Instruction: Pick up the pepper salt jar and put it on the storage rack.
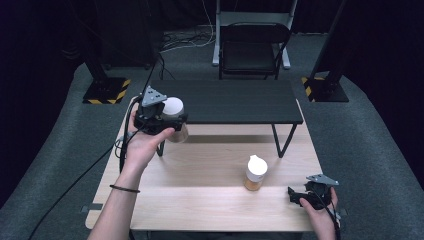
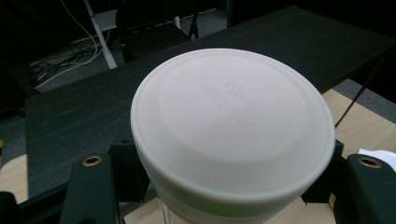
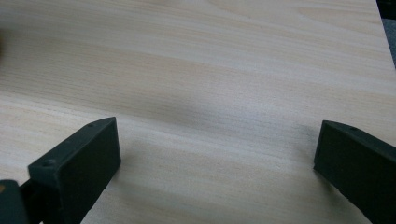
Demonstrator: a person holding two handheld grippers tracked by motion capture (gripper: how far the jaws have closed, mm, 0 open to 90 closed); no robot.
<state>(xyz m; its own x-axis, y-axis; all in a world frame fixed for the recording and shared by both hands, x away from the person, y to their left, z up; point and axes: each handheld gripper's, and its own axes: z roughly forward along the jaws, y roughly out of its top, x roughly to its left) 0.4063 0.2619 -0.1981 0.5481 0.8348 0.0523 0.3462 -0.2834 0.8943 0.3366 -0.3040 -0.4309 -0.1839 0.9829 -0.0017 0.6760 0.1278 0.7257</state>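
Left gripper [image 1: 167, 122] clamped on a white-lidded jar [image 1: 174, 120], raised at ten o'clock beside the black shelf [image 1: 225, 102], likely for shelving. Right gripper [image 1: 302, 196] parked at four o'clock, jaws wide, empty; second jar [image 1: 255, 172] waiting nearby.

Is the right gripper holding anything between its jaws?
No: in the right gripper view the right gripper has its jaws standing wide apart with only the bare wooden table between them.
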